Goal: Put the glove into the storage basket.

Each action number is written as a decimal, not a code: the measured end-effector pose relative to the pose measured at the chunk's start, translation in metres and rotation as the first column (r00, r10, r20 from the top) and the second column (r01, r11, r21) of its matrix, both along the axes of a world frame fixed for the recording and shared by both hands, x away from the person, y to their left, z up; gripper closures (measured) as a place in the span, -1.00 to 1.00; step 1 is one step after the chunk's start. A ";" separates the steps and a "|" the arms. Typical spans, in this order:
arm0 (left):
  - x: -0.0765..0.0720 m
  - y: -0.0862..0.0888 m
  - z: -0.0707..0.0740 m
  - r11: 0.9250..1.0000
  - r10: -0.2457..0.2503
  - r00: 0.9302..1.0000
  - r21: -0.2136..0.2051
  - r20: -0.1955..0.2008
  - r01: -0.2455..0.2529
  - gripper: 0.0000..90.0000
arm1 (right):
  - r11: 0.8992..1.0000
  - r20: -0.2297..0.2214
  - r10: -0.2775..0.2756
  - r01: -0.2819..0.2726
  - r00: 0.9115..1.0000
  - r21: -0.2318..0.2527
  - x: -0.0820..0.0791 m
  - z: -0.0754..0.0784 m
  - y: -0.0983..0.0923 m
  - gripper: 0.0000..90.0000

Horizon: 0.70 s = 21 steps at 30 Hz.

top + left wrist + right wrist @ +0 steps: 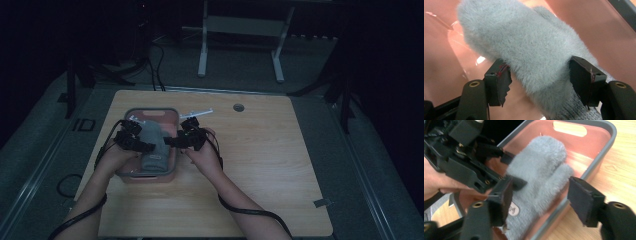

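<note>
A: Where's the mitten point(151, 142) rn?

B: We see it inside the pink bin point(150, 113) w/ grey rim, left half of the wooden worktop point(260, 150). Lying flat on the bin floor.

A: Orientation?

B: Long axis runs near-to-far in the high view. Fuzzy fingertip end points to the far wall w/ the handle slot, knit cuff toward the person. In the right gripper view the thumb lobe sits on the side nearer the bin's right wall point(584, 173). Small tag on the cuff point(512, 210), too small for us to read.

A: Left gripper point(134, 139)?

B: Comes in from the bin's left side. Jaws spread, straddling the mitten across its width near the cuff/fuzz boundary. In its own view the fur sits btwn both pads point(499, 82); left pad looks like it touches fur, right one we can't tell. Not clamped.

A: Right gripper point(186, 137)?

B: Over the bin's right rim, jaws spread too, wide apart. Mitten lies just ahead of it and below; no contact we can see. Its view is a bit blurred.
</note>
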State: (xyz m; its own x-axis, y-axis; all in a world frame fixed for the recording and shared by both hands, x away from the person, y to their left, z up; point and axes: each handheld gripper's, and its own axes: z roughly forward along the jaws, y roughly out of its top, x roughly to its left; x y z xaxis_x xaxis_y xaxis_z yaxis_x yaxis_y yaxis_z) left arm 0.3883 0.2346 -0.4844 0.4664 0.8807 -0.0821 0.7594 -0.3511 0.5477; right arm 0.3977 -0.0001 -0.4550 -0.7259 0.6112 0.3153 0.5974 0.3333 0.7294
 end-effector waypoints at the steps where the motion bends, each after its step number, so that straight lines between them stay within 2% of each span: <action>1: -0.002 0.002 0.001 1.000 0.004 1.000 -0.003 0.007 -0.003 -0.22 | 1.000 -0.005 0.008 -0.008 1.000 -0.003 0.000 0.000 -0.001 -0.32; 4: -0.009 0.007 0.005 1.000 0.018 0.999 -0.012 0.032 -0.018 -0.24 | 1.000 -0.002 0.020 -0.020 1.000 -0.009 -0.002 0.001 -0.007 -0.40; 8: -0.022 0.014 0.015 0.998 0.018 0.996 -0.060 0.089 -0.013 -0.25 | 0.999 -0.001 0.045 -0.045 0.999 -0.001 -0.003 0.002 -0.016 -0.58; 10: -0.029 0.015 0.019 0.997 0.008 0.993 -0.077 0.119 0.001 -0.27 | 0.999 0.021 0.051 -0.051 0.998 -0.009 -0.005 0.002 -0.021 -0.60; 13: -0.038 0.014 0.022 0.993 -0.007 0.987 -0.112 0.162 0.026 -0.34 | 0.999 0.035 0.053 -0.053 0.998 0.003 -0.006 0.003 -0.029 -0.66; 15: -0.043 0.011 0.023 0.990 -0.016 0.983 -0.136 0.184 0.042 -0.34 | 0.999 0.059 0.049 -0.049 0.997 -0.009 -0.007 0.003 -0.033 -0.66; 21: -0.058 -0.002 0.026 0.986 -0.038 0.967 -0.147 0.253 0.078 -0.36 | 0.999 0.095 0.039 -0.038 0.995 -0.019 -0.012 0.004 -0.048 -0.67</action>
State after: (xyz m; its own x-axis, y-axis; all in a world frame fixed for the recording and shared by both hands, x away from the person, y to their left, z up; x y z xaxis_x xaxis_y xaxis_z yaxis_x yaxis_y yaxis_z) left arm 0.3306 0.2326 -0.4589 0.5395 0.8372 -0.0901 0.5729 -0.2865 0.7679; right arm 0.3860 -0.0479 -0.4513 -0.7751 0.5871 0.2334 0.5123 0.3679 0.7760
